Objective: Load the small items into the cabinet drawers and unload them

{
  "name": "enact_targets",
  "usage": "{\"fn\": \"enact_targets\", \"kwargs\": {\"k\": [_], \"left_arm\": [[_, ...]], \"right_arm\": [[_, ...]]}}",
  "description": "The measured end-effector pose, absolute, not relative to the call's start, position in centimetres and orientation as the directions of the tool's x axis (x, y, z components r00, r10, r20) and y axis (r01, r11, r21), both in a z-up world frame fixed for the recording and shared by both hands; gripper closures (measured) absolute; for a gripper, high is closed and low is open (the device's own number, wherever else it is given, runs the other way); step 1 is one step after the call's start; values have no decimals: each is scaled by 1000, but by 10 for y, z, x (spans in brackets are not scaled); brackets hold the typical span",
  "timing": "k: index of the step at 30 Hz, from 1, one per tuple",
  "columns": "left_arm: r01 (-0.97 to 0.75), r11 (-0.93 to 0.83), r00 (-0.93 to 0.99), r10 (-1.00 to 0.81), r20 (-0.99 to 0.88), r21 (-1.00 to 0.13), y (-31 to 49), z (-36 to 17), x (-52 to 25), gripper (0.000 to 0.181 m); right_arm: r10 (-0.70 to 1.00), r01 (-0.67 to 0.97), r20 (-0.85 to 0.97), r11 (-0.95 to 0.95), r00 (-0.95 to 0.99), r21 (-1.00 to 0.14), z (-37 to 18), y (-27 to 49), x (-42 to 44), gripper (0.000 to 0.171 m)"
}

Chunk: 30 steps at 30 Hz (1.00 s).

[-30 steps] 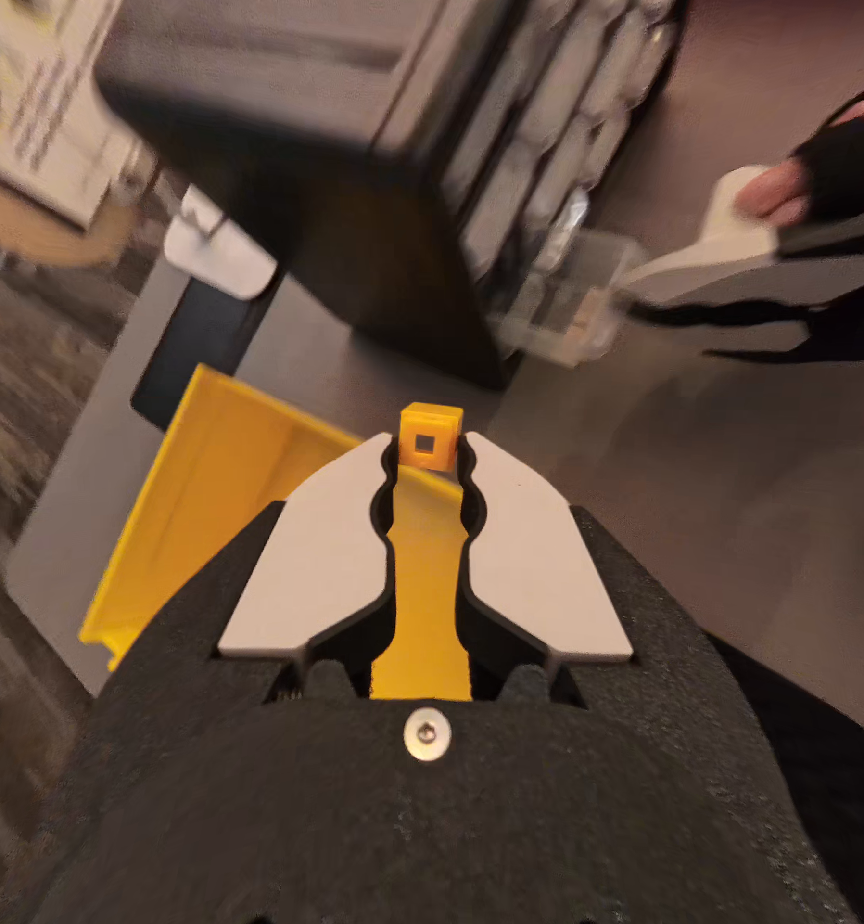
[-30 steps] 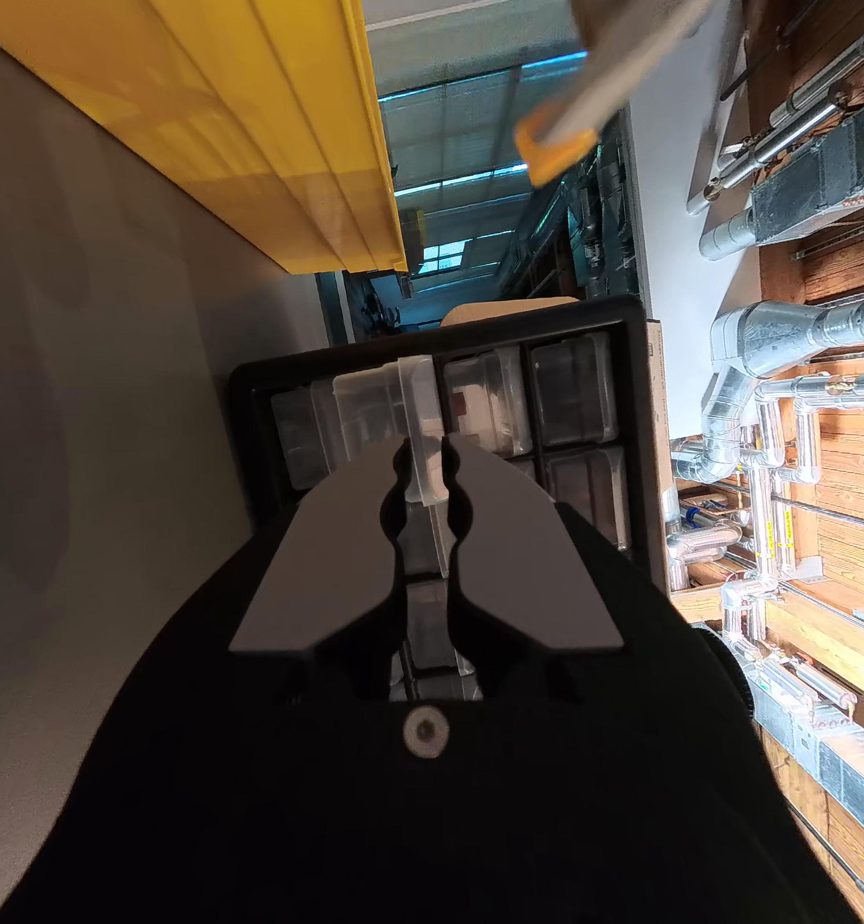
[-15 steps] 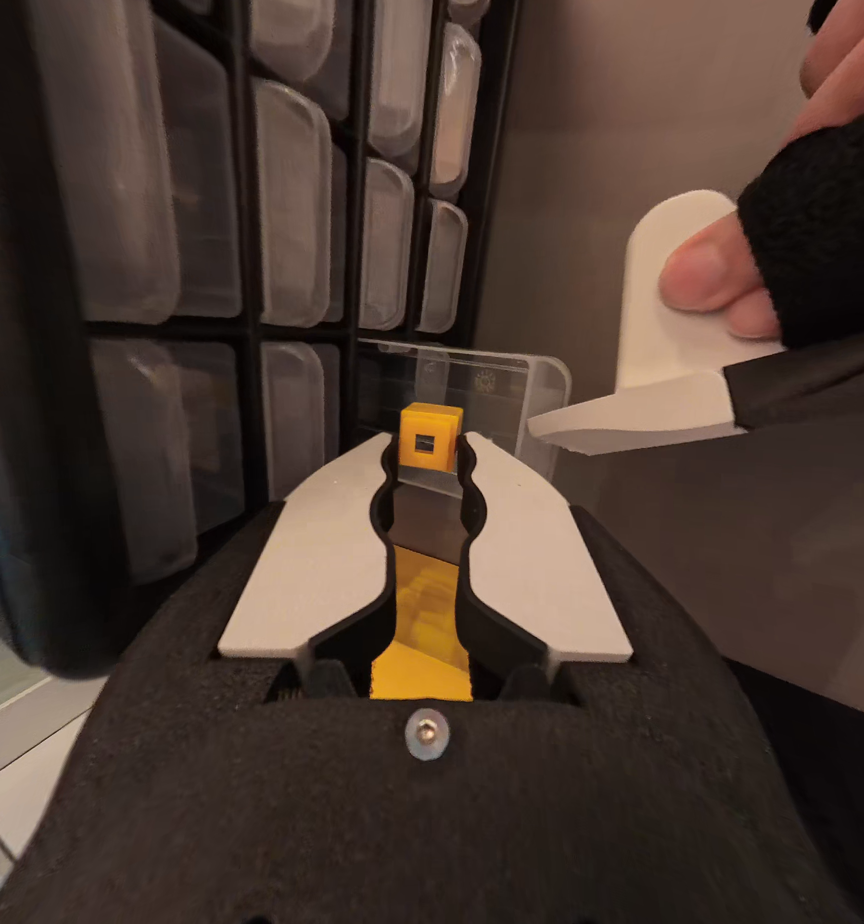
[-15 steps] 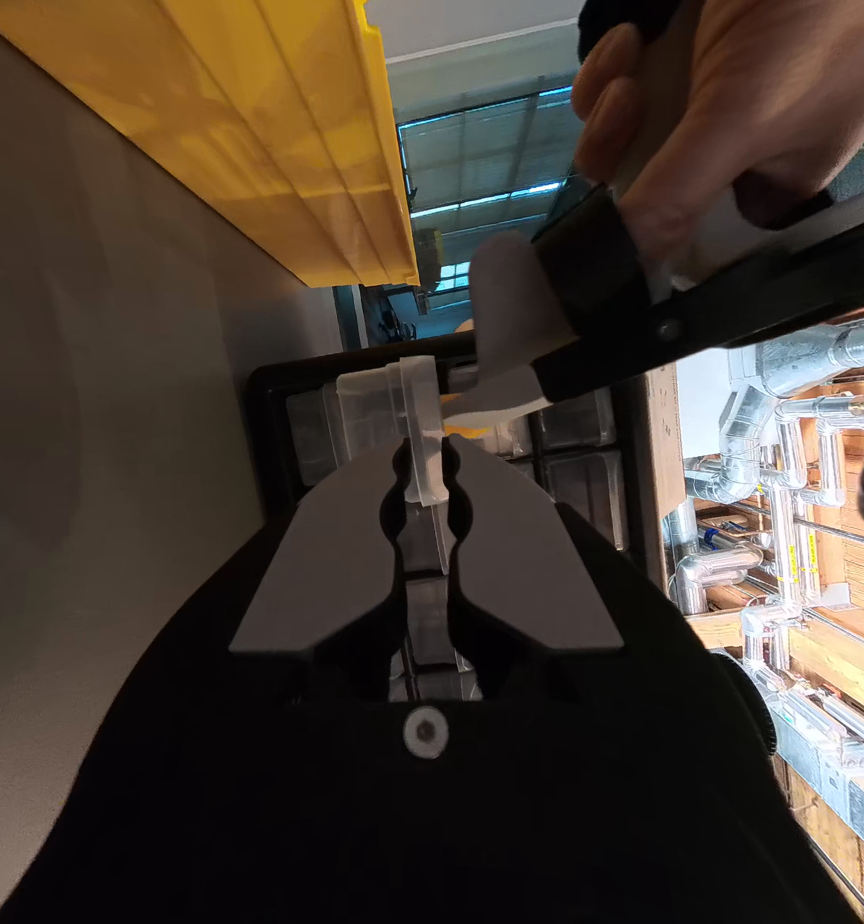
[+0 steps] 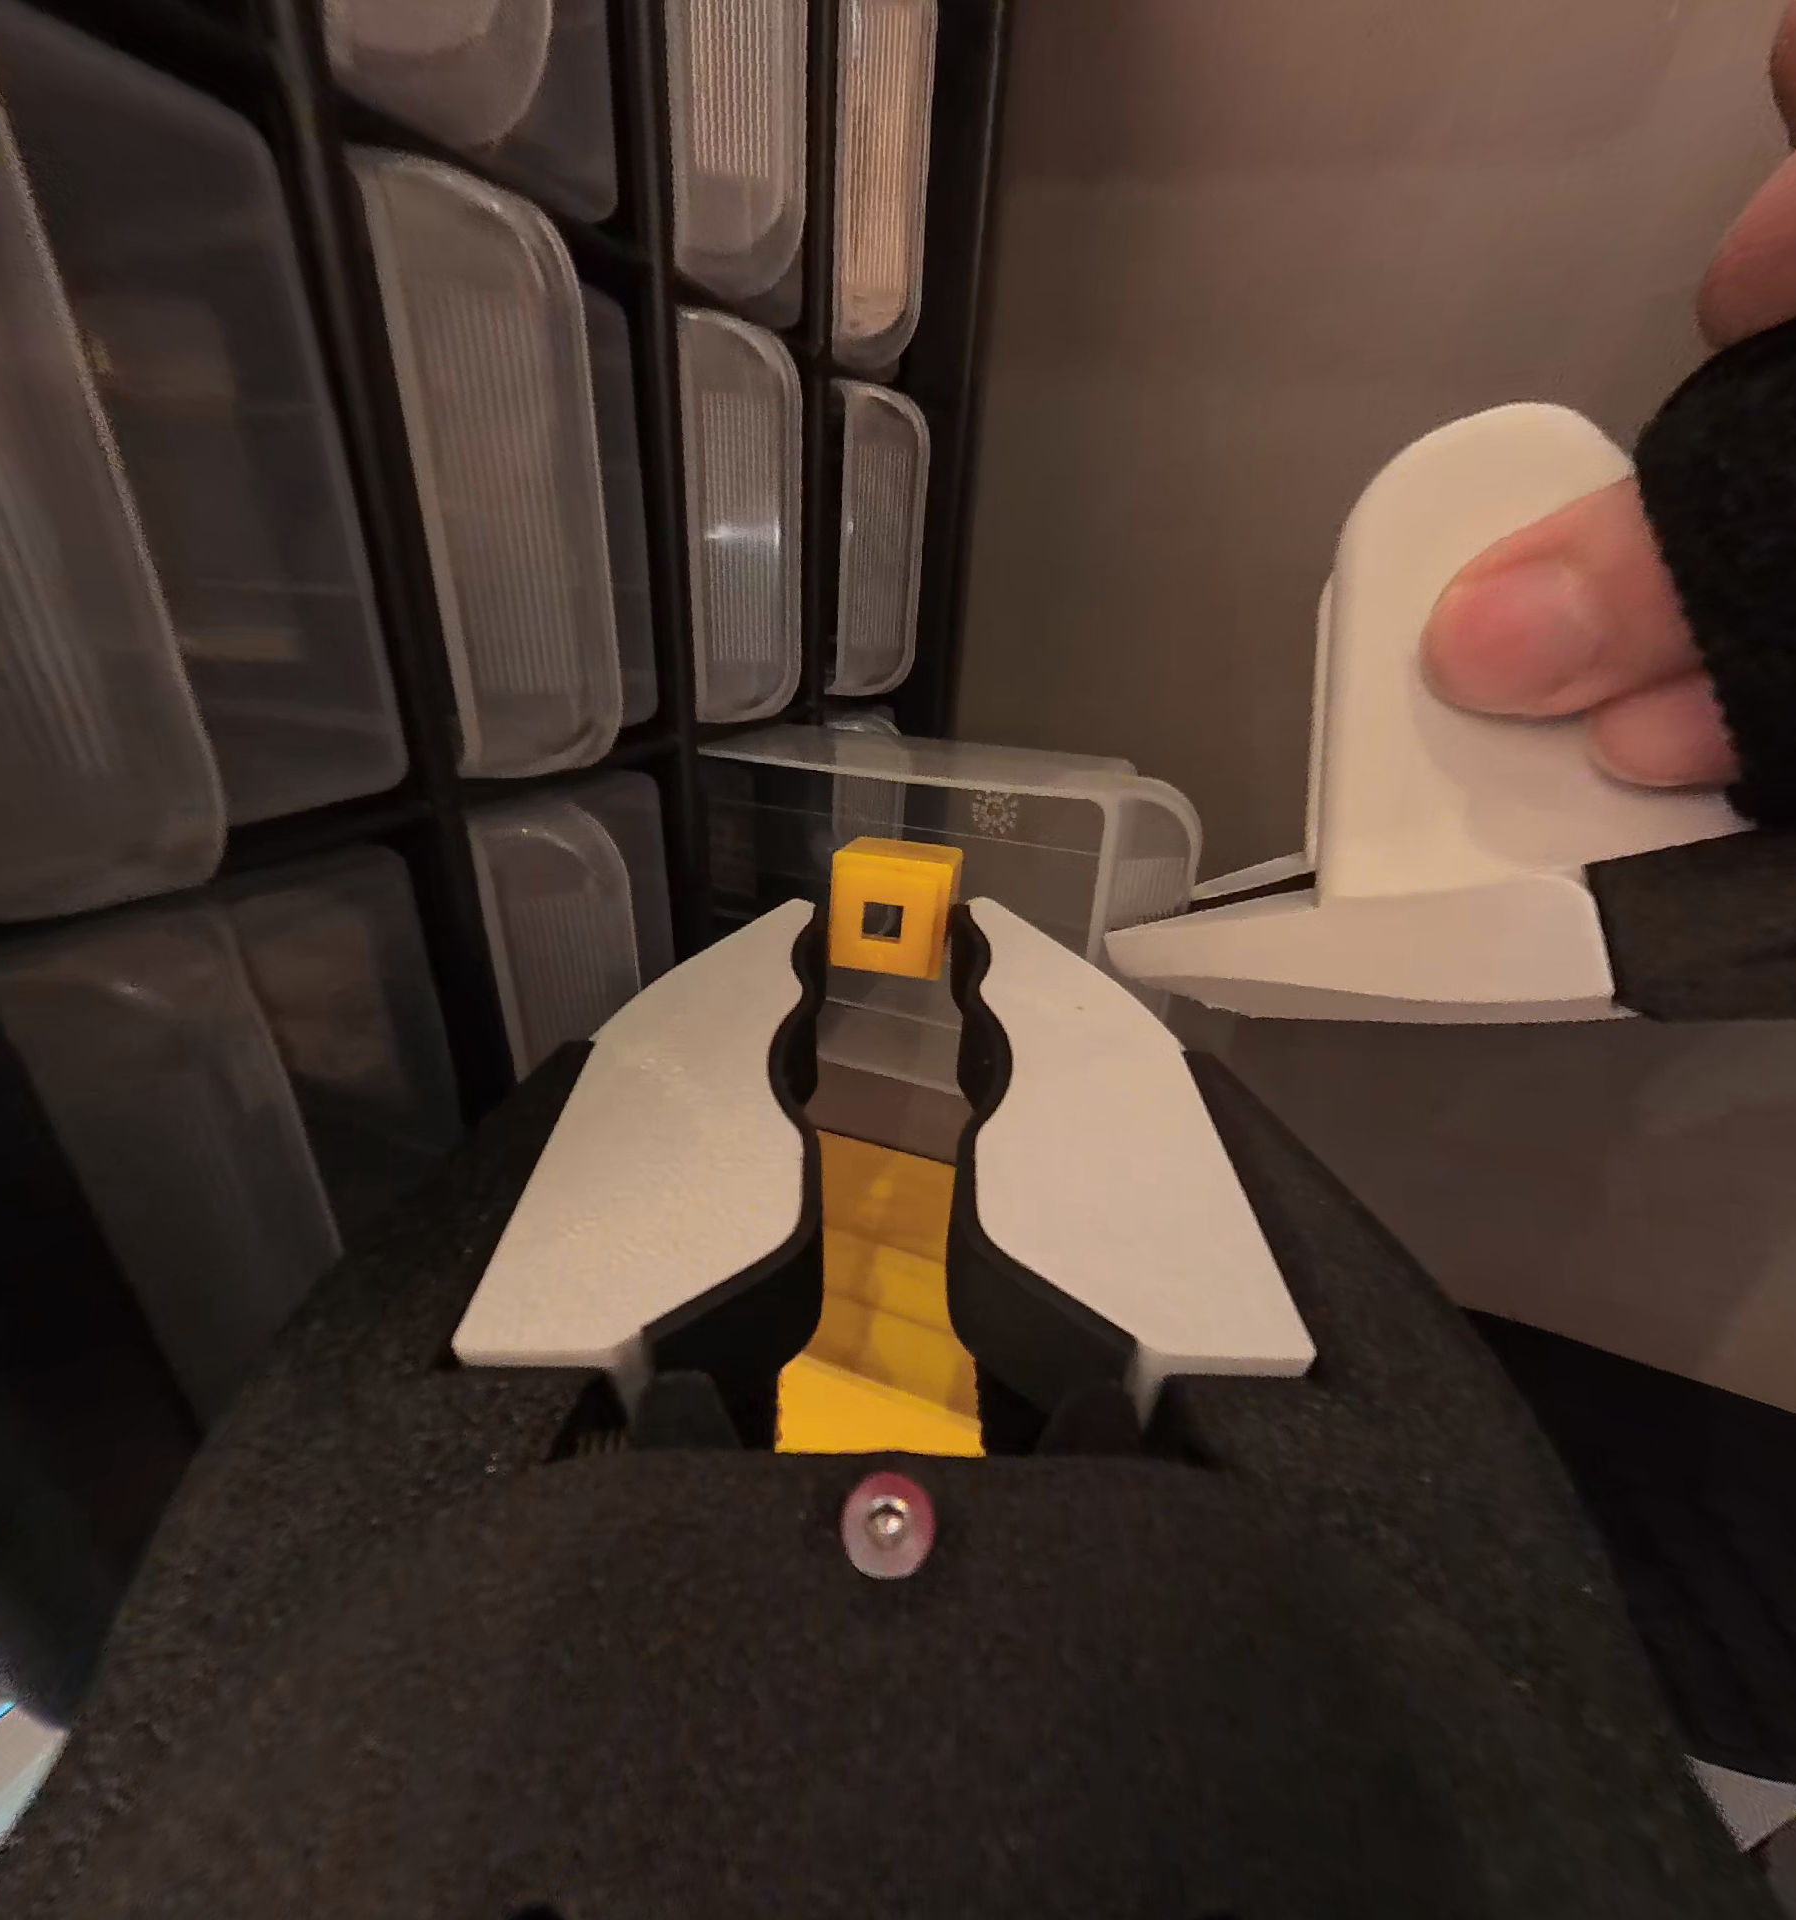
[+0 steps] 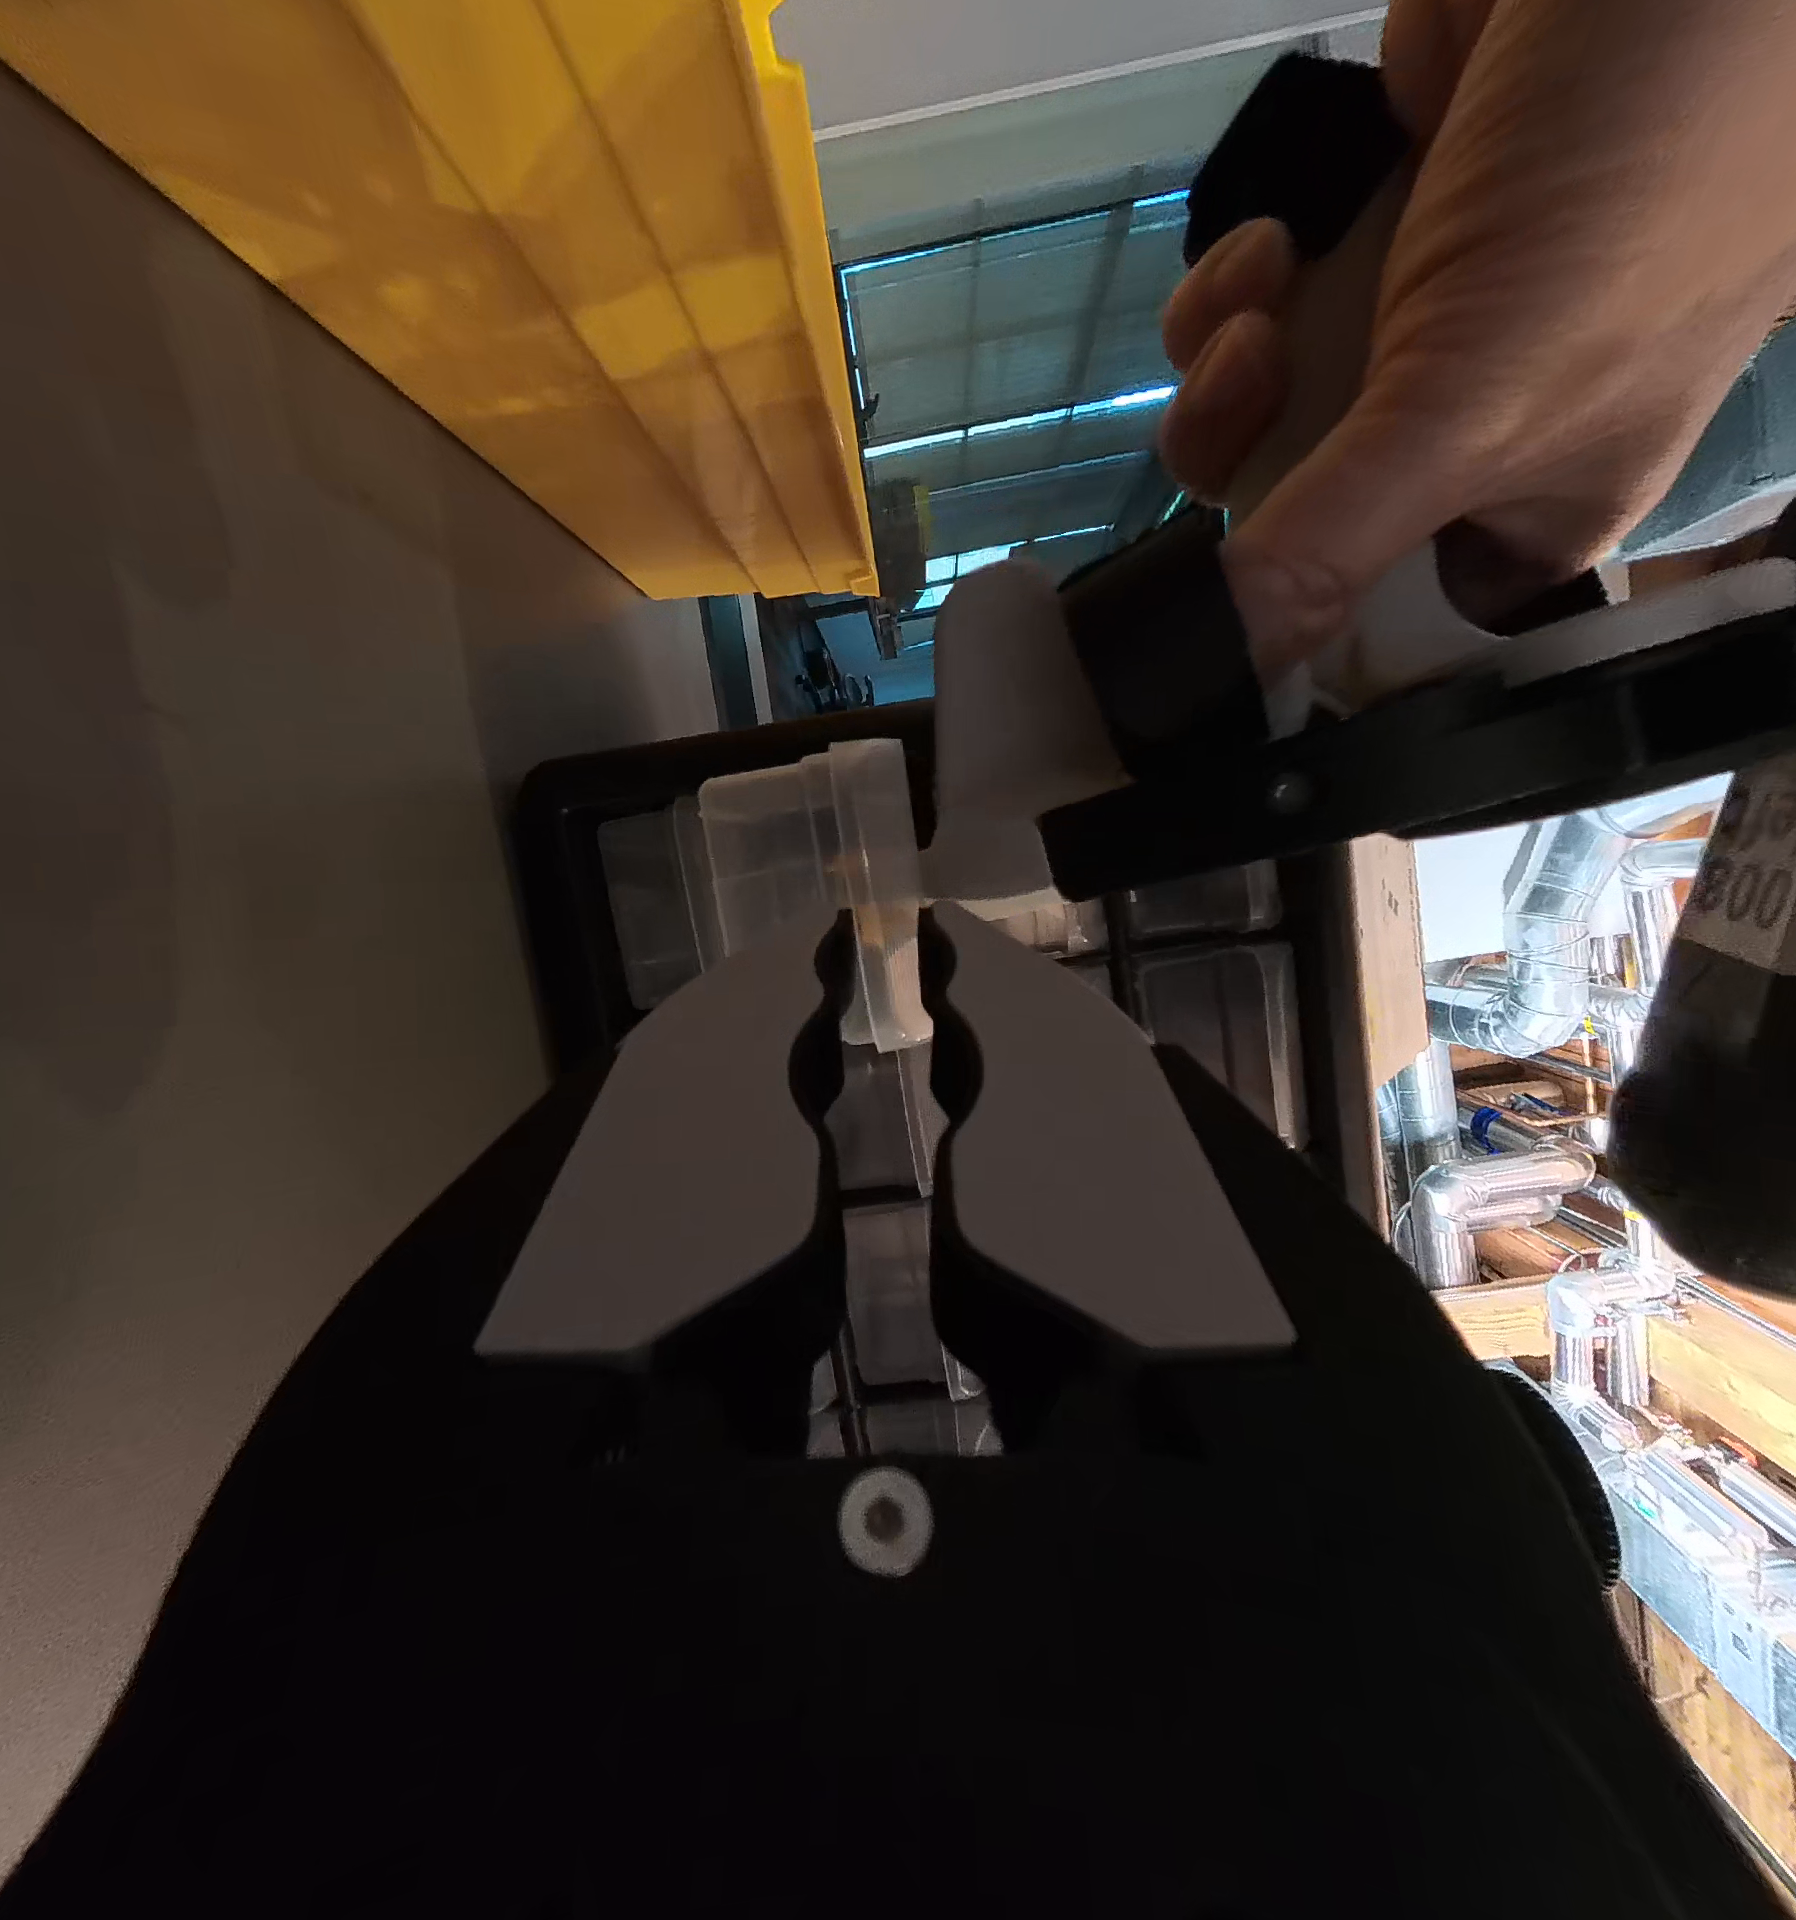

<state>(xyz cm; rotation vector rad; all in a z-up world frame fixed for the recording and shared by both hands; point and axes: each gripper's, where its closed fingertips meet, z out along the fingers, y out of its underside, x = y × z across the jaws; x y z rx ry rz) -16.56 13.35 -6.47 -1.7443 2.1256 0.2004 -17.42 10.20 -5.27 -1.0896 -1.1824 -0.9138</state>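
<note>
A big yellow bin [image 6: 582, 312] is seen at about 11 o'clock in the right wrist view, laid on the grey tabletop [image 6: 198, 831]. Shiny silver pipes [image 6: 1496, 1195] and wooden beams [image 6: 1725, 1413] are spotted around 3 to 4 o'clock.

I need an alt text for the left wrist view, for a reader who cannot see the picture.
The left gripper pinches a small yellow square block with a square hole, close to an open clear drawer pulled out of a black cabinet of translucent drawers. From the right, the right gripper, held by a person's hand, grips the drawer's front.
</note>
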Motion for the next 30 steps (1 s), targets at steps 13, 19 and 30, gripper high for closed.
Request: {"fn": "enact_targets", "kwargs": {"k": [13,19,30], "left_arm": [[-971,215,-165,-919,-358,-104,135,-69,-164,159],[-972,211,-161,-922,-352,-108,136,-70,-164,159],[-974,200,-149,-921,-360,-107,136,-69,-164,159]], "right_arm": [[15,955,986,246,167,-165,-54,103,-174,158],[16,955,986,246,168,-167,-54,103,-174,158],[23,954,985,247,169,-170,-54,103,-174,158]]}}
